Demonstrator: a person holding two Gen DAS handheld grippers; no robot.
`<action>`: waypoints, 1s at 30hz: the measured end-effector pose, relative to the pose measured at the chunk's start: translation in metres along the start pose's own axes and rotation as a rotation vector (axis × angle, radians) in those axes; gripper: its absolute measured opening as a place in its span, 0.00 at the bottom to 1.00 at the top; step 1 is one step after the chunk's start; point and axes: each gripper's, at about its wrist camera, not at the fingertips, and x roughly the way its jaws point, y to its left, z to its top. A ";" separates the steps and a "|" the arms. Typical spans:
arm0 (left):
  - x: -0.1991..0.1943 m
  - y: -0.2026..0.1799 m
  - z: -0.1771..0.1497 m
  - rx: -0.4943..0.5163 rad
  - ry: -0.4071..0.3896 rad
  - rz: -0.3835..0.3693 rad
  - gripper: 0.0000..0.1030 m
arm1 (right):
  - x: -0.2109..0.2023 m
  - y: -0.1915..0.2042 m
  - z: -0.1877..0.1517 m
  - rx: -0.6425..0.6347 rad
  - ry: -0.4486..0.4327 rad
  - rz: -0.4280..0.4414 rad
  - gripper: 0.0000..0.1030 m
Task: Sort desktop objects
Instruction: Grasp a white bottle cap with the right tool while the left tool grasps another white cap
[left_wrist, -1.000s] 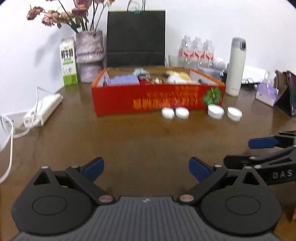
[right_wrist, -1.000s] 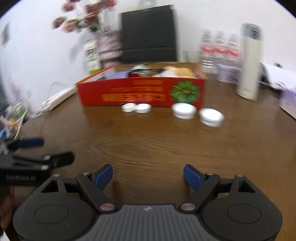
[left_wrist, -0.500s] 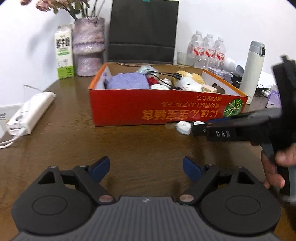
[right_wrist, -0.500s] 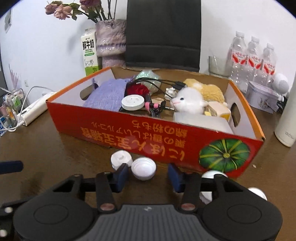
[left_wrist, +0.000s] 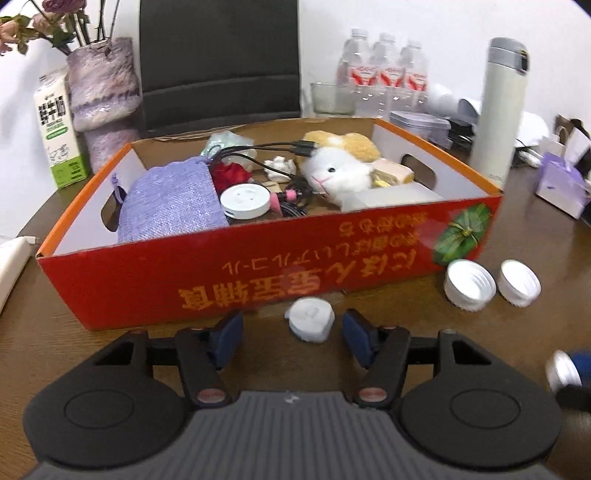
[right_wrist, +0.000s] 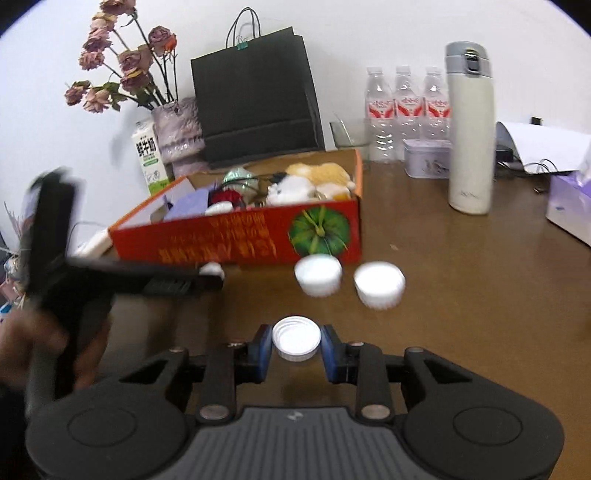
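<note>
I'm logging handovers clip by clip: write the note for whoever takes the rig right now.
Right gripper: shut on a small white screw cap, open side up, held above the brown wooden table.
Left gripper: closing around another small white cap on the table, pads not yet touching.
Two larger white caps sit beside the red cardboard box.
Done: no cap boxed yet.
Left: all four caps.

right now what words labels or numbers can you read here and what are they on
"鲜牛奶": milk carton, in dark characters on its white front.
Smaller print on the carton's green base: too small to read.
Orange characters on the red box front: printed upside down and blurred, not readable.
Red labels on the water bottles: too small.
Small mark low on the white flask: unreadable.
</note>
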 end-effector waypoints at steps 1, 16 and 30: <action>0.001 -0.001 0.001 -0.004 -0.002 0.000 0.59 | -0.003 -0.002 -0.003 0.004 0.000 0.002 0.27; -0.070 -0.004 -0.031 -0.024 -0.026 -0.067 0.26 | -0.014 0.007 -0.007 -0.008 -0.025 -0.011 0.27; -0.159 0.027 -0.055 -0.080 -0.126 -0.061 0.26 | -0.034 0.033 -0.008 -0.055 -0.052 -0.006 0.27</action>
